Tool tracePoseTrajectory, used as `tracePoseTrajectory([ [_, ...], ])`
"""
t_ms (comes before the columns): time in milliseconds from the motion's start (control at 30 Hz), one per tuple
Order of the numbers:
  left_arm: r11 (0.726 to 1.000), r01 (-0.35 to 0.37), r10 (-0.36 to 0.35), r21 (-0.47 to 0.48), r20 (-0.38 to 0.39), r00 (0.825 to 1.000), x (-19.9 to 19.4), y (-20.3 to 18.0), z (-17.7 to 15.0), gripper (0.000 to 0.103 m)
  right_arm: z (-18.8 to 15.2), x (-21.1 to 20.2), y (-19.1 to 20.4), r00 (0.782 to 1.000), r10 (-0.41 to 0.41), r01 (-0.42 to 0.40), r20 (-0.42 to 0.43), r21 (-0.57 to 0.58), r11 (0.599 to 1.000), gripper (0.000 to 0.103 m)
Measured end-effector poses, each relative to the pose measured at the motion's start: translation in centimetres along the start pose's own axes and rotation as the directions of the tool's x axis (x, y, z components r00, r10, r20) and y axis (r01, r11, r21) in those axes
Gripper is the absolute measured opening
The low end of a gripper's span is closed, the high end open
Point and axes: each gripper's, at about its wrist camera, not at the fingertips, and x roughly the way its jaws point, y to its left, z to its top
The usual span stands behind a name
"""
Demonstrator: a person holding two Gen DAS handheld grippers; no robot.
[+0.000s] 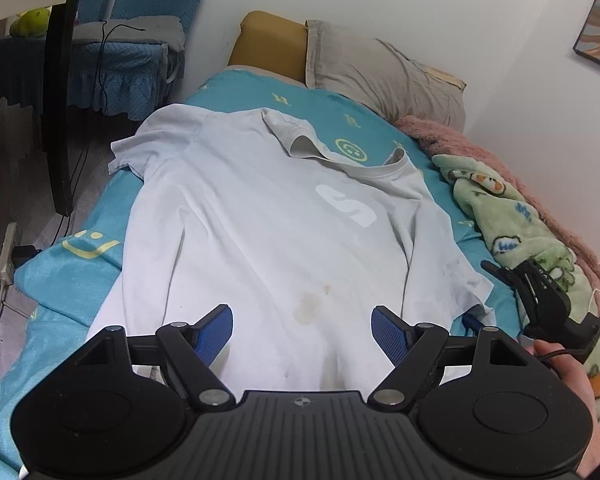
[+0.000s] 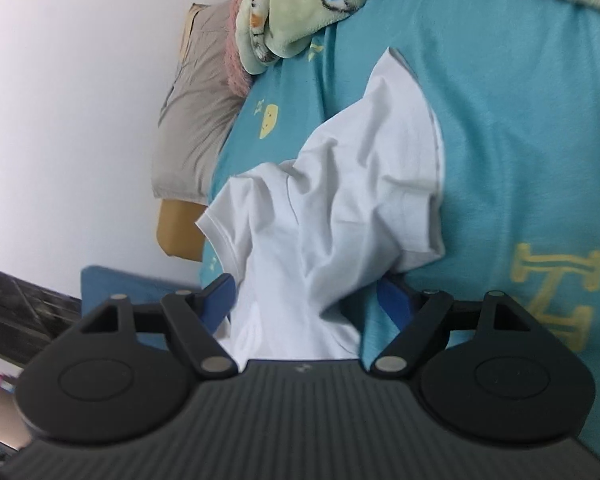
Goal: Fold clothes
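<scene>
Left wrist faces headboard along bed point(image 1: 80, 276), right close, both sharing shirt point(image 1: 260, 220)

The left black two-finger gripper with blue ribbed pads point(image 1: 302, 330) is held low and level, pointing forward. Its jaws are spread wide, with nothing between the pads. The right black two-finger gripper with blue pads point(image 2: 308, 300) is likewise spread wide; white fabric lies between the pads, not clamped. In the left wrist view, the right gripper appears at the right edge, gripped by the person's hand point(image 1: 568, 364), fingers wrapped around its handle.
</scene>
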Motion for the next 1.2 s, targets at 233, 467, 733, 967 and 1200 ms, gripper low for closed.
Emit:
tracePoseTrajectory([
  [233,1.000,-0.002,0.001,-0.026,-0.026,1.000,1.1,-0.1,-0.3,0.079,0.0,1.8,0.7,0.999,0.021,-0.021,0.043,0.007,1.000,0.079],
  [467,0.998,-0.031,0.029,-0.048,-0.036,0.999,2.0,0.0,-0.7,0.079,-0.1,2.9,1.1,0.993,0.002,-0.007,0.119,0.044,0.999,0.079],
  [733,0.994,-0.107,0.106,-0.007,-0.054,0.993,3.6,-0.1,-1.6,0.079,1.2,4.6,0.9,0.980,-0.012,0.010,0.198,0.011,1.000,0.079],
  [967,0.991,-0.132,0.132,0.009,-0.052,0.990,4.6,-0.4,-1.6,0.079,3.9,6.3,0.1,0.971,-0.049,0.057,0.234,-0.028,0.998,0.071],
  [1200,0.994,-0.103,0.104,0.043,-0.010,0.995,4.7,-1.0,-1.1,0.079,8.5,8.3,-1.4,0.977,-0.096,0.112,0.188,-0.076,0.991,0.009],
])
